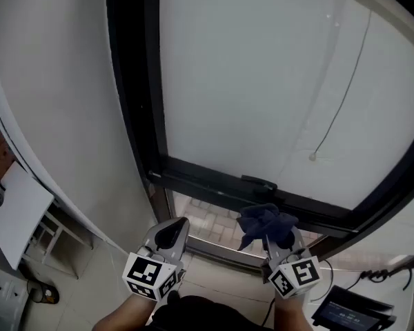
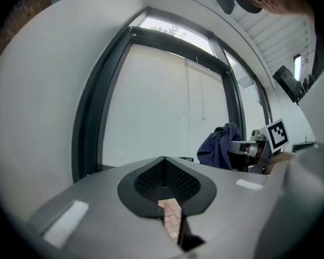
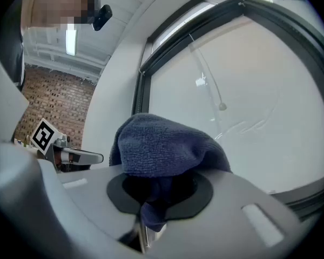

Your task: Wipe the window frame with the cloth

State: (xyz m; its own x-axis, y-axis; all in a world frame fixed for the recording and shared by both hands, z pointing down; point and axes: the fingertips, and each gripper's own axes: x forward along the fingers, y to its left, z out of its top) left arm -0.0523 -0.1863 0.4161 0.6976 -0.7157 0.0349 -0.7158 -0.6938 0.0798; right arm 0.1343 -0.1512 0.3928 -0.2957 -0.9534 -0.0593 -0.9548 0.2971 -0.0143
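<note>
Here, dark window frame (image 1: pixel 214 185) spans the view. Left gripper (image 1: pixel 172 232): jaws pressed together, nothing between them. Right gripper (image 1: pixel 270 245), just beside it: jaws pinched on bunched blue cloth (image 1: pixel 264 223), at the frame's bottom rail; contact unclear.

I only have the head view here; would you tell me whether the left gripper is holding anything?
Observer: No. The left gripper view shows the left gripper shut, its jaws meeting at the tips with nothing between them.
Operator: Thank you. And how does the right one hold the cloth?
Observer: In the right gripper view the cloth is pinched between the jaws of the right gripper, bunched over their tips, with a tail hanging below.
</note>
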